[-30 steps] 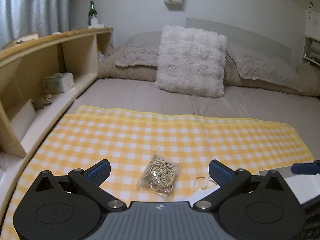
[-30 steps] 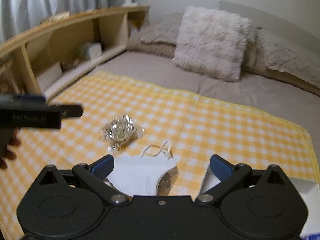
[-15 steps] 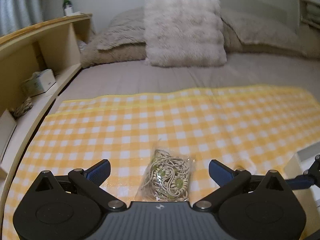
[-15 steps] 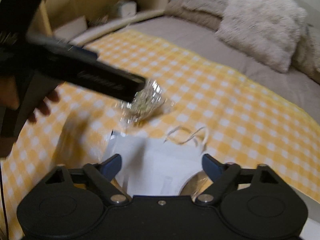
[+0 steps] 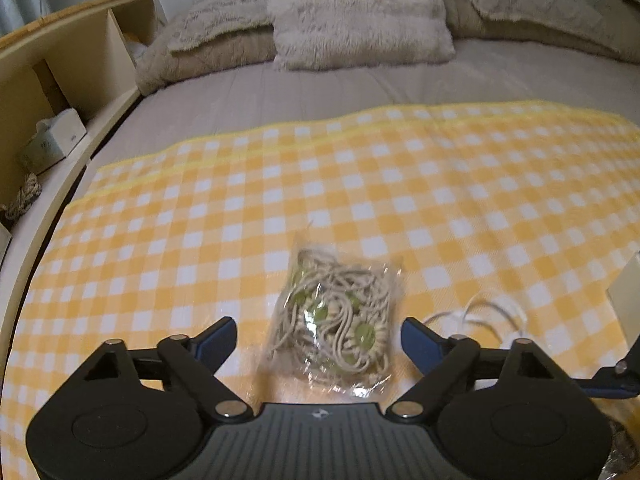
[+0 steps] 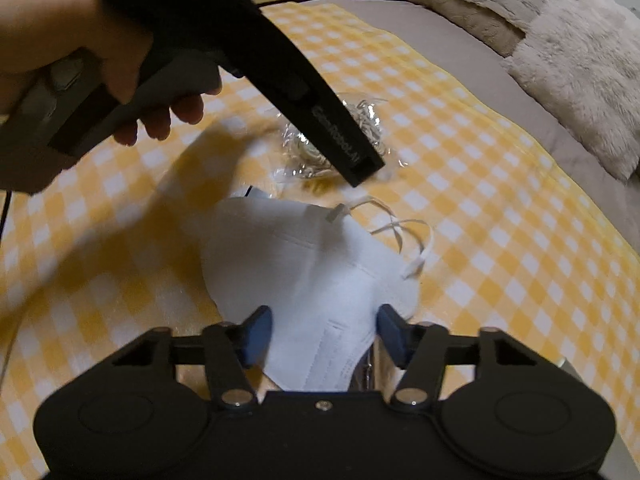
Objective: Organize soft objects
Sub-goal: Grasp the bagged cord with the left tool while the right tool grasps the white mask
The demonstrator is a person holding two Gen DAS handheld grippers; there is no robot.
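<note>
- The bed (image 5: 360,84) carries a yellow-and-white checked cloth (image 5: 400,184) across its near part, with a shaggy pillow (image 5: 356,12) propped at the head.
- A wooden shelf unit (image 5: 68,56) runs along the bed's left side.
- A white face mask (image 6: 304,264) lies flat on the cloth, its ear loops trailing to the right.
- A clear bag of beige cords (image 5: 340,320) lies on the cloth just beyond the mask.
- The left tool (image 5: 318,340) hovers over the bag, released, its blue pads wide on either side of it.
- The right tool (image 6: 326,334) is released too, its pads straddling the mask's near edge; whether they touch it I cannot tell.
</note>
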